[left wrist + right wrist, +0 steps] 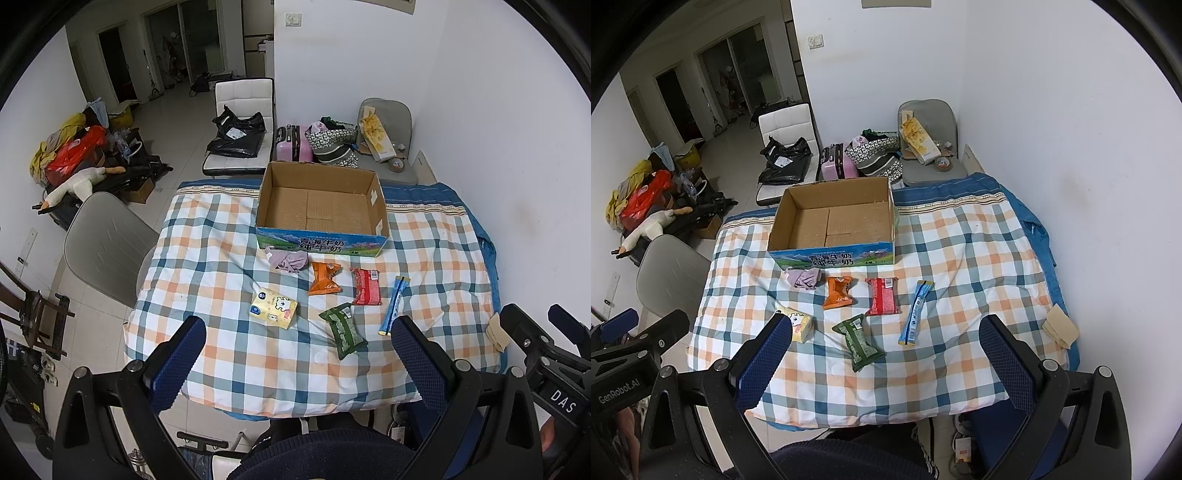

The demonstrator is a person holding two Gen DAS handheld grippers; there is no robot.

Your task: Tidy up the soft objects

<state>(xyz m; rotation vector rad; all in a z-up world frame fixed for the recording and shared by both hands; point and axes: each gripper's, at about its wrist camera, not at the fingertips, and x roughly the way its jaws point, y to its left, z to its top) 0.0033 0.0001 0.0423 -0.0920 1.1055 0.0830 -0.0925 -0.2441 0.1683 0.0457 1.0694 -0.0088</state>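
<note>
Presently we note both the left tool (297, 354) and right tool (884, 350) spread apart, holding nothing, above the checked-cloth desk (207, 258); soft packets, including the green pouch (858, 341), lie before the open cardboard box (831, 218).

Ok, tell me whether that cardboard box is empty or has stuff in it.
Empty. The cardboard box is open-topped, and both views show only its bare brown floor.

Evenly and softly lit from overhead indoor light, bright on the white wall (1052, 110) with only faint shadows, sharp at centre, strongly bowed by fisheye distortion and vignetted black at the corners, without glare.
</note>
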